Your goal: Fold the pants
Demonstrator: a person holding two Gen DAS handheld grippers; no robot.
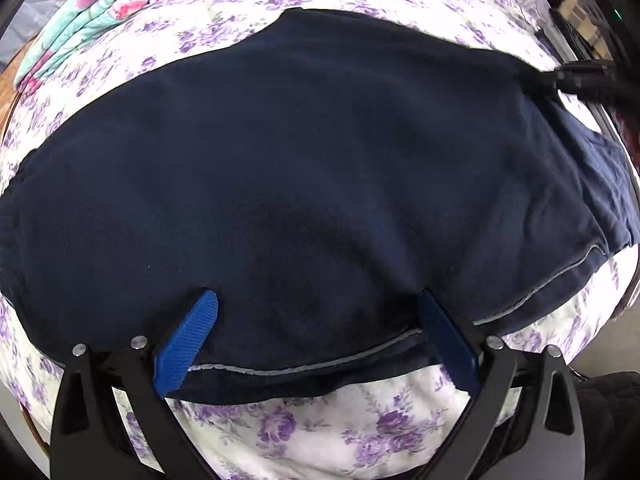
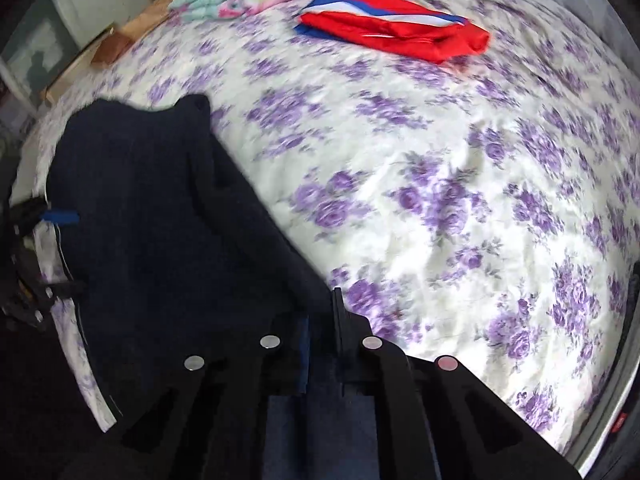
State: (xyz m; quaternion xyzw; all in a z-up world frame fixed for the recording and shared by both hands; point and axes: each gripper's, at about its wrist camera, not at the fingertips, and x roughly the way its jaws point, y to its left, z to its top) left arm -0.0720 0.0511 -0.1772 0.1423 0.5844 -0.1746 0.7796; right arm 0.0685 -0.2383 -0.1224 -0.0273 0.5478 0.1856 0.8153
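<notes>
1. Blue-padded fingers [image 1: 190,344] of the left gripper [image 1: 316,340] sit nearest the lens in the left wrist view, spread wide at 6 o'clock. They straddle the near hem of the pants and pinch nothing; the right-hand pad lies in shadow.
2. Bedspread [image 2: 440,200], white with purple flowers, is the largest thing in both views and runs out past every frame edge.
3. Navy pants [image 1: 300,180] lie on the bedspread, filling the centre of the left wrist view. A thin grey seam line runs along the near edge. The cloth is cut off at 9 o'clock, and at 3 o'clock a lighter blue layer shows from under the top layer.
4. Right gripper [image 2: 320,340], at 6 o'clock in its own view, has its jaws drawn together on a fold of the pants [image 2: 160,220]. Pads are dark and blurred, so contact is hard to read closely. In the left wrist view it shows as a black shape at 2 o'clock [image 1: 580,78], at the pants' far corner.
5. Red garment [image 2: 396,36] with white and blue stripes lies folded at 12 o'clock in the right wrist view, well apart from the pants. In the left wrist view only a sliver of it shows at the top edge.
6. Folded floral cloth [image 1: 92,20], pink and mint, sits at 10 o'clock on the bedspread's far side, partly cut off.
7. No readable writing or label anywhere; motion blur smears the right wrist view.
</notes>
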